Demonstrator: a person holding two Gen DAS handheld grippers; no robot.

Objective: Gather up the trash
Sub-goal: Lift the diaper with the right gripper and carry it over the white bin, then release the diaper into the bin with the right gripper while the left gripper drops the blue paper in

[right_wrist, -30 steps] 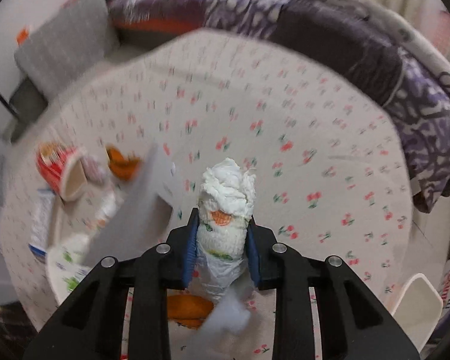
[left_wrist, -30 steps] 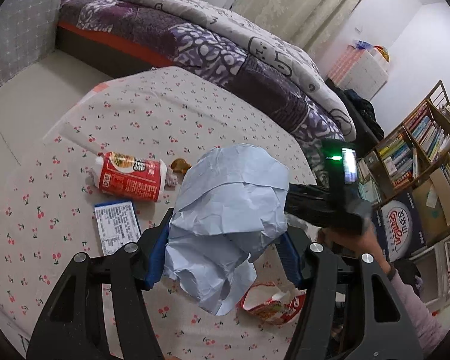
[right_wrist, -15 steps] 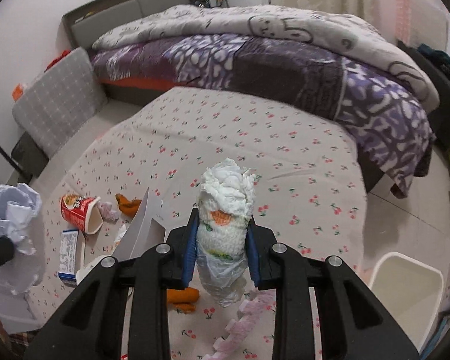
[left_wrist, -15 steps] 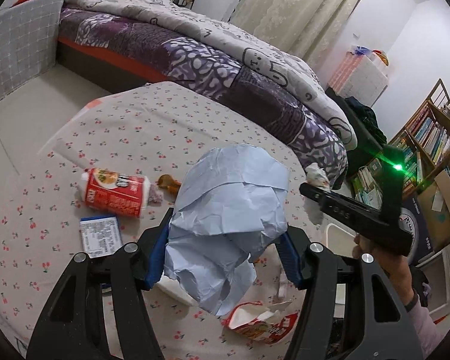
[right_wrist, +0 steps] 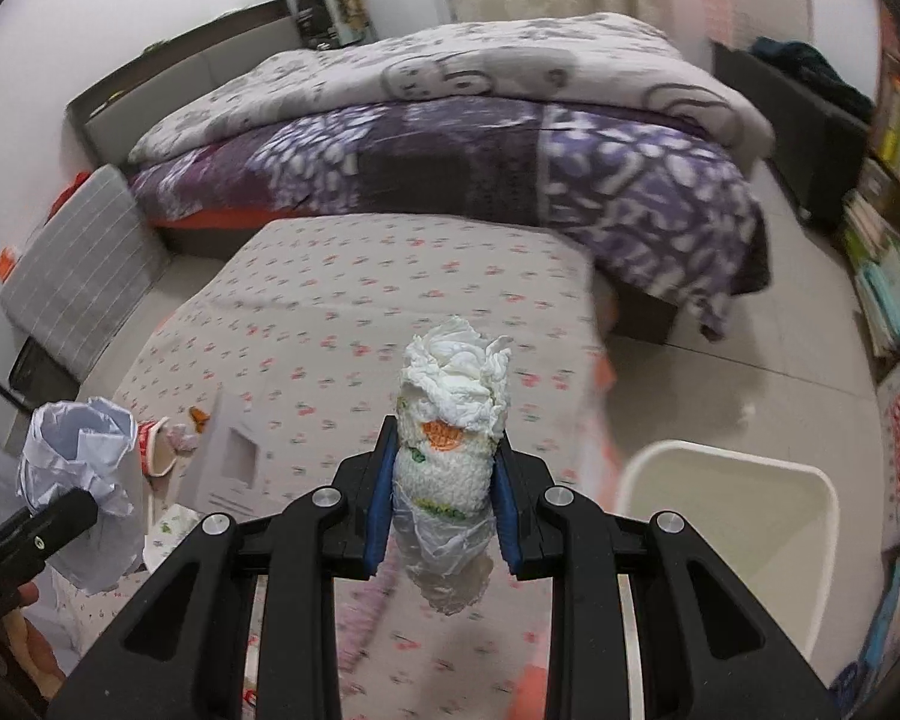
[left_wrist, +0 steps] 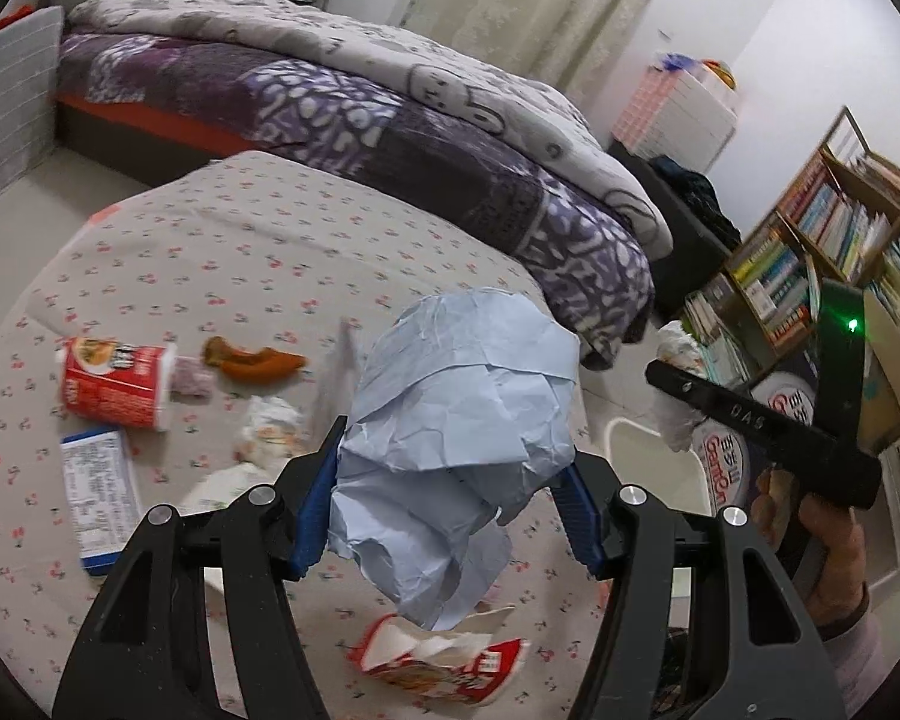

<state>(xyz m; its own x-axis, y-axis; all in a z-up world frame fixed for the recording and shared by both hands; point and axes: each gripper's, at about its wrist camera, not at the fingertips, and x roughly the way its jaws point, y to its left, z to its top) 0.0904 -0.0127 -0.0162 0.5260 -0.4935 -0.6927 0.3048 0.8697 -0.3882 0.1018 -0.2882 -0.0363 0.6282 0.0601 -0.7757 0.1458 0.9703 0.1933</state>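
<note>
Both grippers have travelled toward the edge of the cherry-print mat (left_wrist: 258, 252) since a second ago, and the white waste bin (right_wrist: 744, 480), then only a corner at the right wrist view's edge, now lies open just right of the right gripper (right_wrist: 444, 480).

Nearest in that view, the right gripper's blue pads (right_wrist: 380, 498) pinch a rolled white wrapper bundle (right_wrist: 450, 450). Its long axis runs along the fingers, the frilled white end pointing forward and away, the crinkled clear plastic end hanging back below the pads. It is carried in the air over the mat's near edge, beside the bin and not above it.

The left gripper (left_wrist: 450, 498) squeezes a crumpled pale-blue paper ball (left_wrist: 456, 414) between its pads, jaws about half spread around it. The ball is roughly round, slightly taller than wide, with a loose flap drooping toward the mat.

Under it lies a torn red-and-white packet (left_wrist: 444, 660). Farther on the mat are a blue-edged printed carton (left_wrist: 99, 492), a red instant-noodle cup (left_wrist: 117, 381) lying on its side with its mouth toward the right, and an orange peel (left_wrist: 252, 360). Beyond stand the bed with its purple quilt (left_wrist: 390, 138) and, to the right, a bookshelf (left_wrist: 840, 252).
</note>
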